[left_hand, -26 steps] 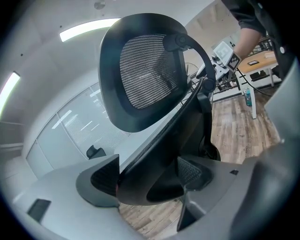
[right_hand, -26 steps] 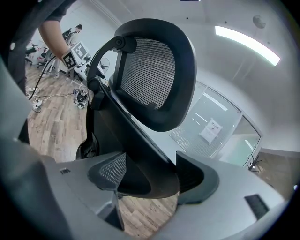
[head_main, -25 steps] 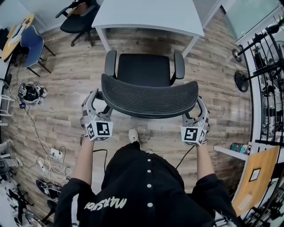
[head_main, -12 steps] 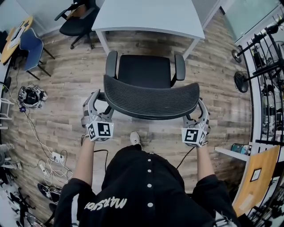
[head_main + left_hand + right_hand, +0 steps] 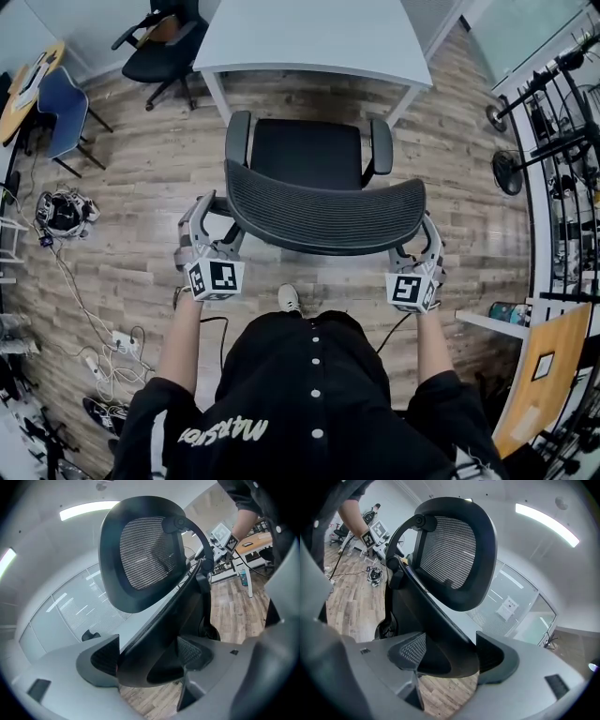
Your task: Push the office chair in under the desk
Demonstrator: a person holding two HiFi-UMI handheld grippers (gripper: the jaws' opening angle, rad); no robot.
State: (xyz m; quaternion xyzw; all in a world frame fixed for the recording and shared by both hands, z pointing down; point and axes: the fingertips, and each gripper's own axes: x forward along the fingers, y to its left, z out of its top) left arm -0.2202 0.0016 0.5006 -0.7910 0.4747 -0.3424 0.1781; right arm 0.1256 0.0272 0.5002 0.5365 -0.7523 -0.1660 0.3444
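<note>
Your left gripper (image 5: pixel 214 232) is closed on the left edge of the office chair (image 5: pixel 305 150), its two jaws pressed against either side of the mesh backrest (image 5: pixel 323 211). Your right gripper (image 5: pixel 417 246) has the same hold on the backrest's right edge, jaws tight on the frame. The two grips sit at about 8 and 4 o'clock of the chair.

The chair stands upright on the wooden floor (image 5: pixel 141 187) straight ahead of you, its seat facing 12 o'clock toward the white surface (image 5: pixel 309 33). The front of the seat is near the surface's edge but not under it, and a strip of floor shows between them. The armrests line up between the surface's two near legs.

At 11 o'clock, beside the surface, stands a second black chair (image 5: pixel 159 42). A blue chair (image 5: pixel 61 94) is at 10 o'clock, and loose cables (image 5: pixel 103 347) lie on the floor at 8 o'clock.
</note>
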